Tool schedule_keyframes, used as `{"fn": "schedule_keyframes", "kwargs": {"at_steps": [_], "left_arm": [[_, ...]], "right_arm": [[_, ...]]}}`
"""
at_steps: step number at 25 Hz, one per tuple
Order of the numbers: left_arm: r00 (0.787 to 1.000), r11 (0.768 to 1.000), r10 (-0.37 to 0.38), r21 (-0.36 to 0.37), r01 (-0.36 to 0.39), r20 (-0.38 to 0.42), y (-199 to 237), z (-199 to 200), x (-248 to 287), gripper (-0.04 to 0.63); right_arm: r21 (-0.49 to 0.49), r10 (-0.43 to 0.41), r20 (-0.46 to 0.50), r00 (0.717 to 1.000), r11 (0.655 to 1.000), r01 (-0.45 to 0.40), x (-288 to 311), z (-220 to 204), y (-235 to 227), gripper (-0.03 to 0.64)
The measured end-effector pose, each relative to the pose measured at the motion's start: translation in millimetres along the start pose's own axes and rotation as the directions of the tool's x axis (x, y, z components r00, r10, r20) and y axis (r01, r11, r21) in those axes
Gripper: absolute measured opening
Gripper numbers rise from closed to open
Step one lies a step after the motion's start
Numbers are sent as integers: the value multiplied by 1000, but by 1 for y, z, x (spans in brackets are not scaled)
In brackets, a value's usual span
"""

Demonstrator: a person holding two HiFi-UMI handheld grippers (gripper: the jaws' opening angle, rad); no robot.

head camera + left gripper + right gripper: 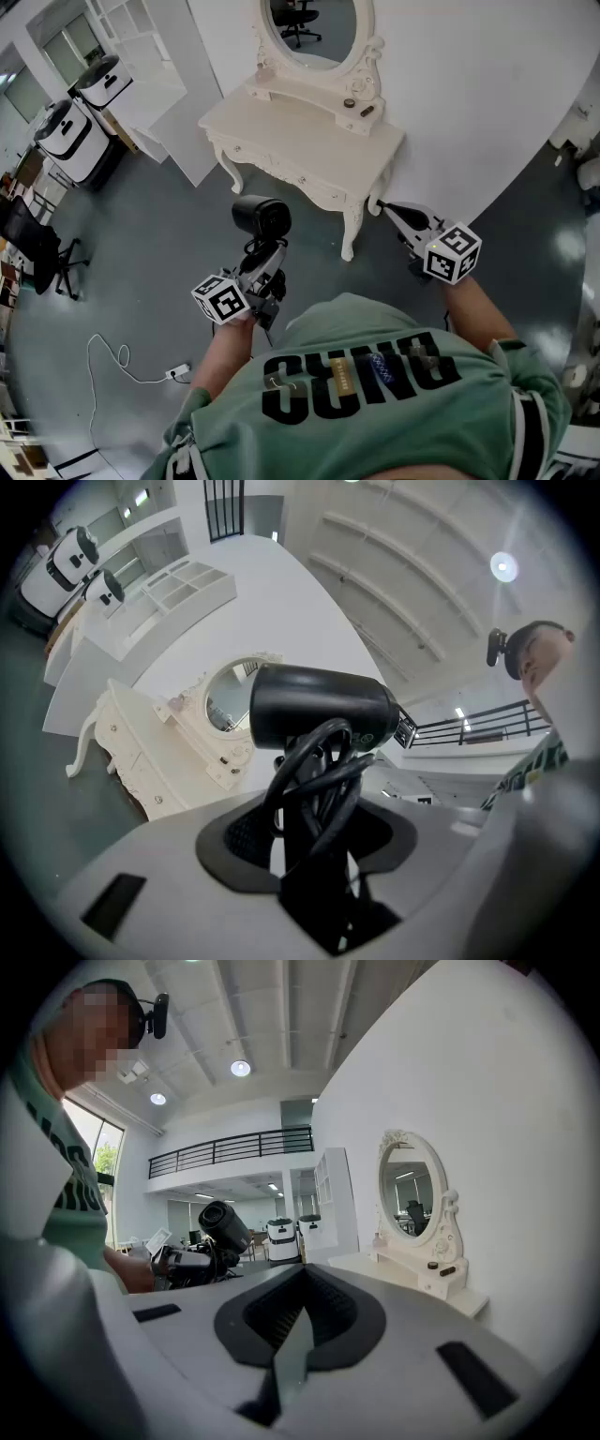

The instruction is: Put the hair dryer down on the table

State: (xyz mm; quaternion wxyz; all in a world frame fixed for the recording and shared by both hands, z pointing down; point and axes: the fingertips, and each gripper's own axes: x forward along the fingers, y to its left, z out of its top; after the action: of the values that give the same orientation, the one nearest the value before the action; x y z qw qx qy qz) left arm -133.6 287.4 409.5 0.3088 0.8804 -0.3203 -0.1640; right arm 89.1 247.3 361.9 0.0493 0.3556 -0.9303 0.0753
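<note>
Ahead: white worktop (pixel 281 131) with carved legs, set against a white wall (pixel 469 103). At its back, an oval mirror (pixel 314 28) above a low shelf (pixel 361 108) carrying a few small dark items, too small to identify. Rest of the worktop surface bare.

Surroundings: grey floor (pixel 141 262); loose white cable (pixel 122 361) lying on it at lower left; black office chair (pixel 42 253) at the left edge; two white-and-black machines (pixel 70 136) beyond it. Well apart from the worktop, all of them.

Left tongs (pixel 265 258): clamped on the handle of the black hair dryer (pixel 262 216), with the black cord (pixel 314 771) looped round that handle and caught between the jaws.

Hair dryer position: barrel above the tongs, handle down in the grip. Held in the air over the floor, in front of the worktop's front edge, not touching it.

Right tongs (pixel 386 208): jaws pressed together, nothing between them. Tips just beside the worktop's near right corner; contact not discernible.
</note>
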Motion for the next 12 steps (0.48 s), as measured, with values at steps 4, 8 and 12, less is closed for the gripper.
{"fn": "schedule_keyframes", "kwargs": {"at_steps": [4,8,12], "left_arm": [[1000,1000,-5,5,5,1,-2,1,3,192],[1000,1000,-7,15,7,-2,-5,0,5,192],[1000,1000,-6,13,6,1,-6,-1,10,192]], "right_arm": [[-9,2,1,1000,1000,-2,-1,2,-1,-7],[-13,4,5,1000,1000,-4,-3,4,-3,-7],[-18,5,8,1000,1000,-5,-5,4,-8,-6]]}}
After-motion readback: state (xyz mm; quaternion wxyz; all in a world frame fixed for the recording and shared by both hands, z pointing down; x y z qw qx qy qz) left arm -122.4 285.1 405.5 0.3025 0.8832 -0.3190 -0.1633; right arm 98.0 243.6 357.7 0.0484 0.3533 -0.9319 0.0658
